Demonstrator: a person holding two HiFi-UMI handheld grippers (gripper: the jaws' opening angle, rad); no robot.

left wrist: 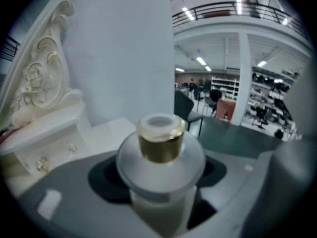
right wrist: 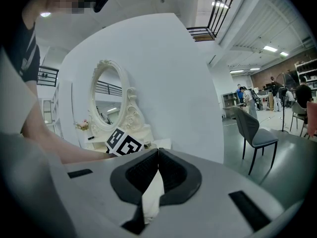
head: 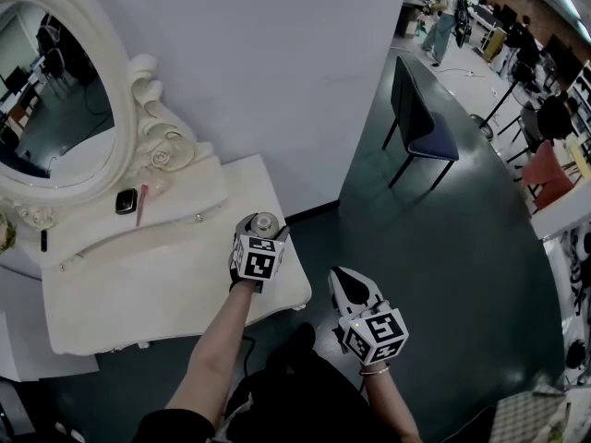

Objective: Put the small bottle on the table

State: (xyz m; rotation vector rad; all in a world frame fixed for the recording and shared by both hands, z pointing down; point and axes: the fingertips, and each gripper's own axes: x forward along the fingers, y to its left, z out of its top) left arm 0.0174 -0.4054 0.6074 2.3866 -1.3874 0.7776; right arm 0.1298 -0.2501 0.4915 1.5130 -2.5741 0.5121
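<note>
Gripping the small bottle (left wrist: 159,148) upright, the left claw (head: 262,230) hangs over the white table (head: 138,284)'s right end; the right claw (right wrist: 157,168), jaws pressed together on nothing, is held apart above the dark floor (head: 443,247).

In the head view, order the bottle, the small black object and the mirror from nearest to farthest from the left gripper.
1. Bottle: in the left gripper fingers.
2. Small black object: on the table, leftward.
3. Mirror: far left, behind it.
</note>
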